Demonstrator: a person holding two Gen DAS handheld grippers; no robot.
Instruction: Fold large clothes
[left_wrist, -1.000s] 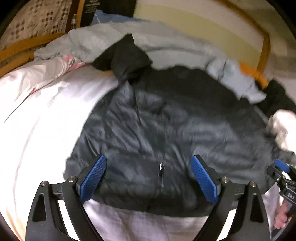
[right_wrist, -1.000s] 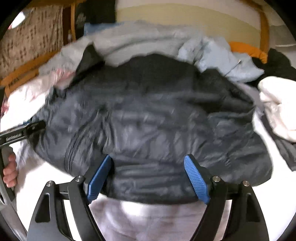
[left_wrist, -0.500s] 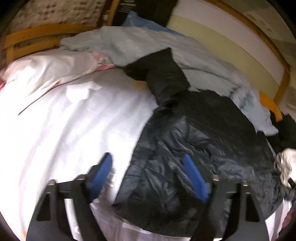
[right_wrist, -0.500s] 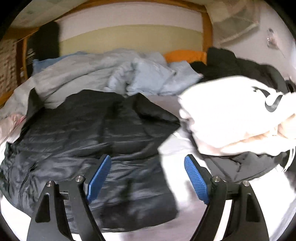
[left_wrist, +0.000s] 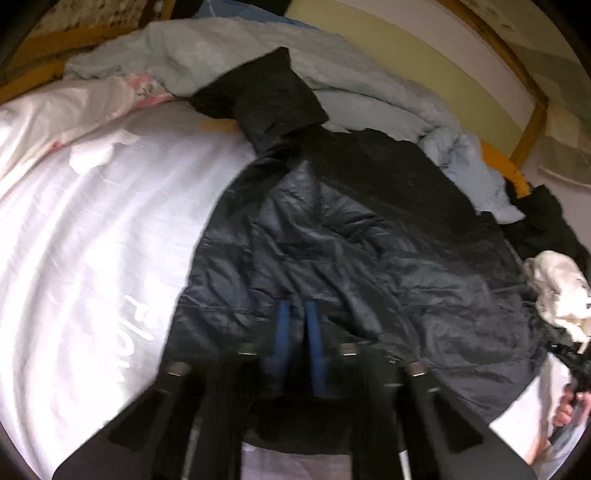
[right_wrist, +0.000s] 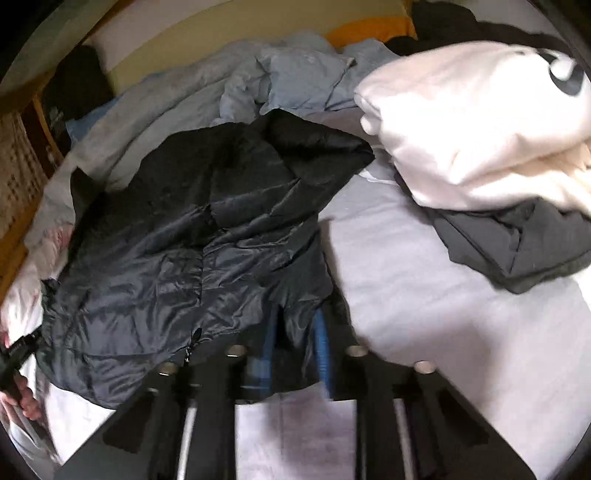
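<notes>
A dark grey puffer jacket (left_wrist: 351, 240) lies spread on the white bed sheet (left_wrist: 92, 240), collar towards the far side. My left gripper (left_wrist: 298, 312) is shut on the jacket's near hem at its left part, and creases run out from the pads. In the right wrist view the jacket (right_wrist: 184, 240) fills the left half. My right gripper (right_wrist: 295, 321) is closing on the hem's right corner, with a fold of fabric pressed between the blue pads. Each gripper also shows at the other view's edge, with a hand on it: the right gripper (left_wrist: 576, 365) and the left gripper (right_wrist: 18, 350).
A folded white sweatshirt (right_wrist: 472, 118) rests on a dark grey garment (right_wrist: 517, 243) to the right of the jacket. A rumpled light blue quilt (left_wrist: 369, 81) lies behind it, against the wooden bed frame (left_wrist: 532, 122). An orange pillow (right_wrist: 369, 27) is at the back.
Both grippers went from wide open above the jacket to closed on its near hem. The right one moved to the jacket's right corner, the left one towards its left part.
</notes>
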